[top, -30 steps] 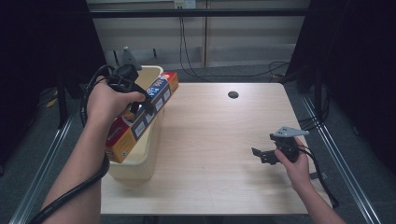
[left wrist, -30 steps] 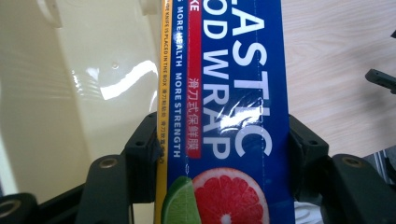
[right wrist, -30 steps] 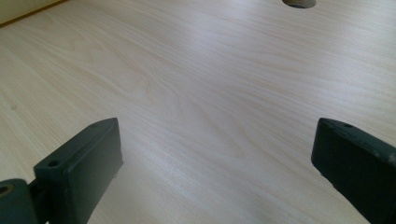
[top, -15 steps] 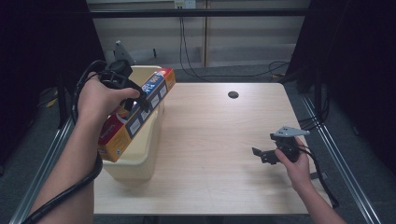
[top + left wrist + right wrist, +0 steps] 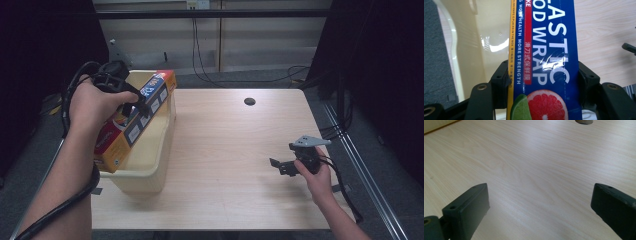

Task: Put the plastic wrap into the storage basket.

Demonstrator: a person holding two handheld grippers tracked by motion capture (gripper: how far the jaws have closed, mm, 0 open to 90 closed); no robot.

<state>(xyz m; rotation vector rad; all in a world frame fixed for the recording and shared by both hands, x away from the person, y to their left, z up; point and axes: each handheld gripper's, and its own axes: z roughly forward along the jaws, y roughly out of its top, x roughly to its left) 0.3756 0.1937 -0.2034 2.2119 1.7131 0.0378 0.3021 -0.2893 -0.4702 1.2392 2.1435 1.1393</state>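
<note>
— Where now, box and bin?
— Left of frame: clamped crosswise in left gripper, long axis slanting lower-left to upper-right above bin. Right gripper gaping, idle, lower right.

I see glossy printed cardboard on the wrap box, shiny cream plastic bin, matt pale woodgrain bench.

Standing on grey carpeted floor: pale wood surface with round cable hole far right. Running along far beige wall: black cables. Flanking both sides: dark curtains.
</note>
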